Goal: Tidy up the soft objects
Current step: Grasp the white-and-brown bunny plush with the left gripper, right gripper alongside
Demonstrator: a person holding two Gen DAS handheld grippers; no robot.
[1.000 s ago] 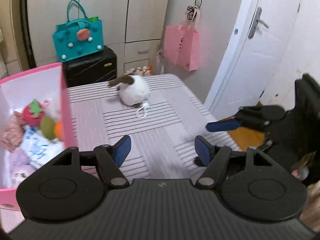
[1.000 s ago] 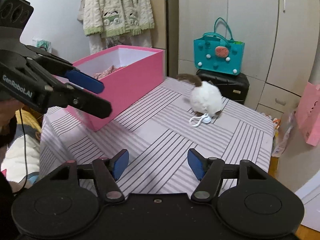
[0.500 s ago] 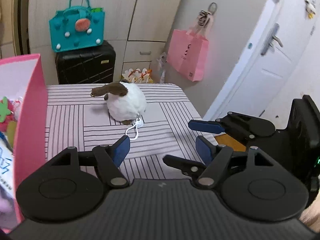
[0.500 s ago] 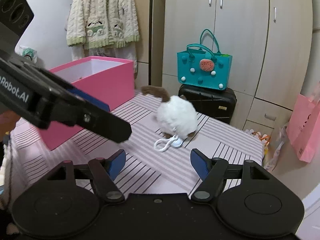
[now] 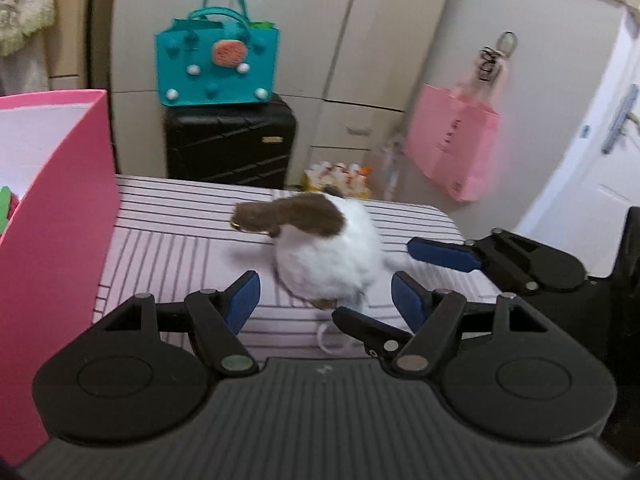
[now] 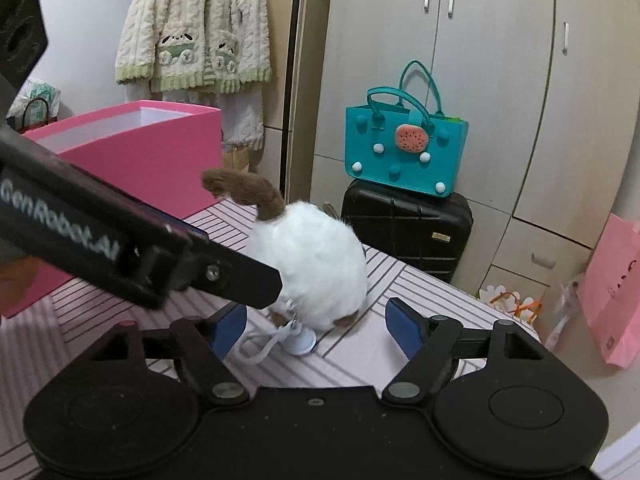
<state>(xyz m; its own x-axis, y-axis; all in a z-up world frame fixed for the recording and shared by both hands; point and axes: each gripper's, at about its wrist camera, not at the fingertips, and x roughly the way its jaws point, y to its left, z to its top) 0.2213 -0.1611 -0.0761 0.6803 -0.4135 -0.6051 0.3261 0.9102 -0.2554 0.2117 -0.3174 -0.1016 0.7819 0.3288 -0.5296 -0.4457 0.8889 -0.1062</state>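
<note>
A round white plush toy (image 5: 324,256) with a brown tail lies on the striped table (image 5: 168,240), a white cord loop (image 6: 260,344) at its base. My left gripper (image 5: 326,302) is open, and the toy sits just beyond and between its blue pads. From the right, my right gripper (image 6: 316,326) faces the same plush toy (image 6: 316,264) with its jaws opening; nothing is pressed between them. One finger (image 6: 224,276) of the left gripper crosses the right wrist view in front of the toy. The pink box (image 5: 60,220) stands at the left, its contents almost hidden.
A teal handbag (image 5: 218,68) sits on a black suitcase (image 5: 230,148) behind the table. A pink paper bag (image 5: 452,148) hangs at the right, near a white door (image 5: 600,152). A knitted cardigan (image 6: 192,28) hangs beyond the pink box (image 6: 160,160). The table edge (image 6: 460,292) runs close behind the toy.
Both grippers have closed in on the plush toy and sunk lower. The right jaws stand wider. The pink box has slid to the left edge of the left wrist view.
</note>
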